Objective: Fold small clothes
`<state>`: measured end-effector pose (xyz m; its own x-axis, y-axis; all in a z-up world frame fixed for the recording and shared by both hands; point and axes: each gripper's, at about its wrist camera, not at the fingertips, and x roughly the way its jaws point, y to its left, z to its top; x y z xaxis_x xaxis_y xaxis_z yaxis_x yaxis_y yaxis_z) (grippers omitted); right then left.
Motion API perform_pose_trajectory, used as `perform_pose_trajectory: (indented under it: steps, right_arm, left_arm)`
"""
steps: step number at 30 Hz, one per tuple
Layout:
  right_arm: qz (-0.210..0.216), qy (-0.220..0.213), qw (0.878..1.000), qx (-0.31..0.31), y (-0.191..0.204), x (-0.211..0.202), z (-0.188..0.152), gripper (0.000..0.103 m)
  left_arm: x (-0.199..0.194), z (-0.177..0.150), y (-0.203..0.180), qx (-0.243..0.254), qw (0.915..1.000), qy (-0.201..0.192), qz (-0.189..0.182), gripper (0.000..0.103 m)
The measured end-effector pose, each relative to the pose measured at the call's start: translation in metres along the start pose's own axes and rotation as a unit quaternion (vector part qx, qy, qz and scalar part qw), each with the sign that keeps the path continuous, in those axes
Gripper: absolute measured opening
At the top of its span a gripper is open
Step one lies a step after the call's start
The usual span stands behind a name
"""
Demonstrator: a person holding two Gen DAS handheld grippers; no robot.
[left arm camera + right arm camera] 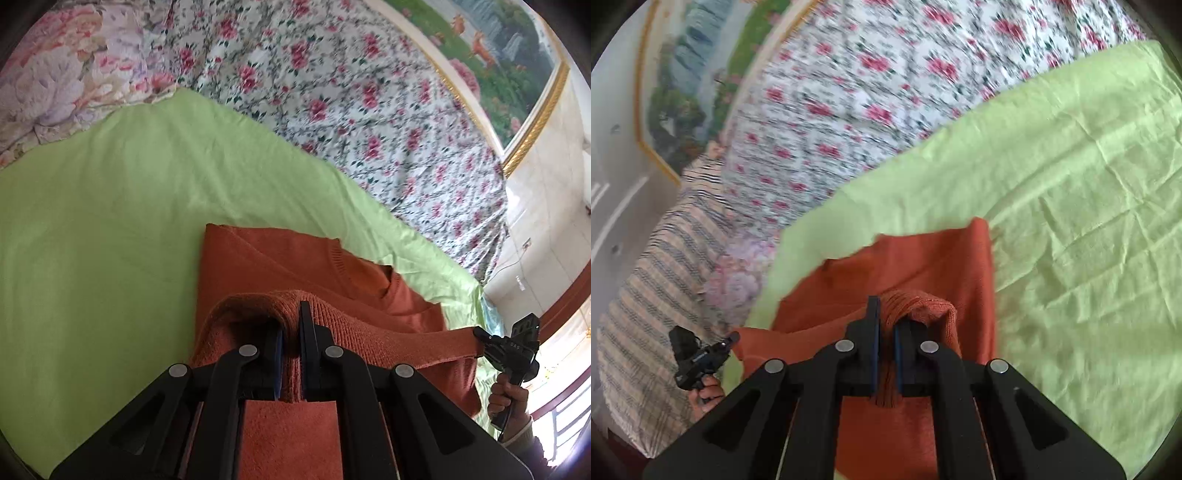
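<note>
Matt ribbed-knit orange sweater (280, 266) on smooth, creased green cloth (110, 184) (gilt, glossy picture frame (546, 107) behind)

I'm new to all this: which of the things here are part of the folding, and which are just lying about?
Part of the folding:
orange sweater
left gripper, clamped on its hem
right gripper, clamped too
green sheet beneath

Lying about:
floral bedspread
striped pillow
framed picture

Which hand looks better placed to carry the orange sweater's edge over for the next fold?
Neither clearly. The left gripper and right gripper each pinch a corner of the orange sweater's ribbed edge, lifted above the green cloth. Moving both together would likely fold it most evenly.
</note>
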<state>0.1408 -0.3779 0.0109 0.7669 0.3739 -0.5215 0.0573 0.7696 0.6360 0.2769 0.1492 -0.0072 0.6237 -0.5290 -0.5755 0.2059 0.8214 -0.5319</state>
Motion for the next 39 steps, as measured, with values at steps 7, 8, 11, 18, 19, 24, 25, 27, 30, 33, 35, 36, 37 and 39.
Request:
perform_pose_trajectory:
  steps: [7, 8, 11, 18, 19, 24, 25, 27, 30, 33, 35, 36, 37, 39]
  right_arm:
    - [-0.056, 0.031, 0.998, 0.011, -0.023, 0.038, 0.009, 0.007]
    - [-0.064, 0.038, 0.997, 0.009, -0.025, 0.043, 0.009, 0.007]
    - [-0.085, 0.063, 0.994, 0.009, -0.029, 0.056, 0.006, 0.011]
    - [-0.112, -0.032, 0.993, -0.012, 0.0, 0.0, -0.016, 0.059]
    - [-0.105, -0.035, 0.994, -0.023, 0.009, -0.003, -0.021, 0.059]
    - [-0.024, 0.082, 0.987, -0.136, 0.061, 0.037, -0.064, 0.059]
    - [-0.022, 0.114, 0.98, -0.16, 0.067, 0.051, -0.07, 0.059]
    - [-0.046, 0.158, 0.968, -0.189, 0.069, 0.074, -0.076, 0.059]
    - [-0.098, 0.152, 0.964, -0.192, 0.057, 0.087, -0.059, 0.056]
    - [-0.174, 0.095, 0.966, -0.165, 0.038, 0.084, -0.024, 0.056]
    - [-0.206, 0.059, 0.968, -0.132, 0.023, 0.076, -0.004, 0.057]
    - [-0.201, 0.044, 0.973, -0.105, 0.016, 0.07, 0.005, 0.057]
    - [-0.191, 0.034, 0.977, -0.086, 0.013, 0.066, 0.009, 0.057]
    - [-0.193, 0.015, 0.979, -0.068, 0.01, 0.054, 0.009, 0.057]
  left_arm:
    - [0.044, 0.012, 0.019, -0.023, 0.9991, 0.029, 0.022, 0.006]
    - [0.05, 0.011, 0.023, -0.031, 0.9985, 0.038, 0.026, 0.007]
    - [0.056, 0.004, 0.031, -0.054, 0.9966, 0.056, 0.026, 0.009]
    - [0.017, -0.051, -0.023, -0.004, 0.9968, 0.077, -0.018, 0.04]
    - [0.02, -0.065, -0.038, 0.01, 0.995, 0.094, -0.034, 0.041]
    - [0.058, -0.094, -0.085, 0.098, 0.9834, 0.152, -0.017, 0.042]
    - [0.064, -0.091, -0.088, 0.107, 0.9821, 0.154, -0.012, 0.042]
    - [0.078, -0.072, -0.084, 0.109, 0.9809, 0.161, 0.0, 0.036]
    - [0.093, -0.036, -0.068, 0.098, 0.9826, 0.15, 0.047, 0.024]
    - [0.097, 0.005, -0.046, 0.052, 0.9897, 0.116, 0.066, 0.024]
    - [0.093, 0.018, -0.039, 0.035, 0.9916, 0.093, 0.082, 0.032]
    - [0.086, 0.023, -0.034, 0.021, 0.9921, 0.077, 0.097, 0.042]
    - [0.079, 0.024, -0.03, 0.011, 0.9927, 0.065, 0.101, 0.044]
    - [0.066, 0.02, -0.021, -0.009, 0.9942, 0.056, 0.091, 0.044]
